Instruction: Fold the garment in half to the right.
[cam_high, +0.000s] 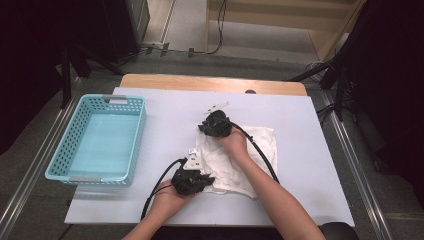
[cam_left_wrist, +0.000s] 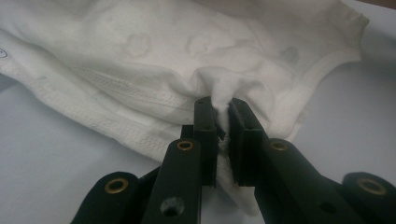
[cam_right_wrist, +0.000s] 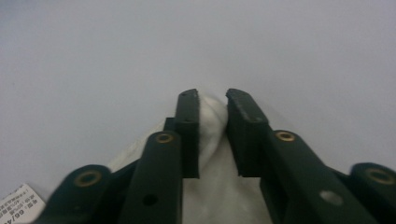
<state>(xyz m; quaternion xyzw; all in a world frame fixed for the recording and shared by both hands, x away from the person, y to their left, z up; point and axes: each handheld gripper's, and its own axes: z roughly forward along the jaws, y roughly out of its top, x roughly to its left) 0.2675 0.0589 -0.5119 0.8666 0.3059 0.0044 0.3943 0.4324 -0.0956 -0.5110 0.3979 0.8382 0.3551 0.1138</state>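
Note:
A white garment (cam_high: 250, 150) lies crumpled on the pale table (cam_high: 165, 115), right of centre. My left gripper (cam_high: 206, 180) sits at its near left edge. In the left gripper view, that gripper (cam_left_wrist: 223, 105) is shut on a bunched fold of the garment (cam_left_wrist: 140, 60) beside a stitched hem. My right gripper (cam_high: 206, 129) is at the garment's far left corner. In the right gripper view, its jaws (cam_right_wrist: 212, 95) are shut on a puff of the white cloth (cam_right_wrist: 210, 121), with bare table beyond. A printed paper tag (cam_right_wrist: 21, 205) shows at the lower left there.
A light blue plastic basket (cam_high: 137, 145) with perforated walls stands on the table's left side with nothing in it. Black cables (cam_high: 260, 150) trail from both grippers across the table and the garment. The table's wooden far edge (cam_high: 210, 82) borders a grey floor.

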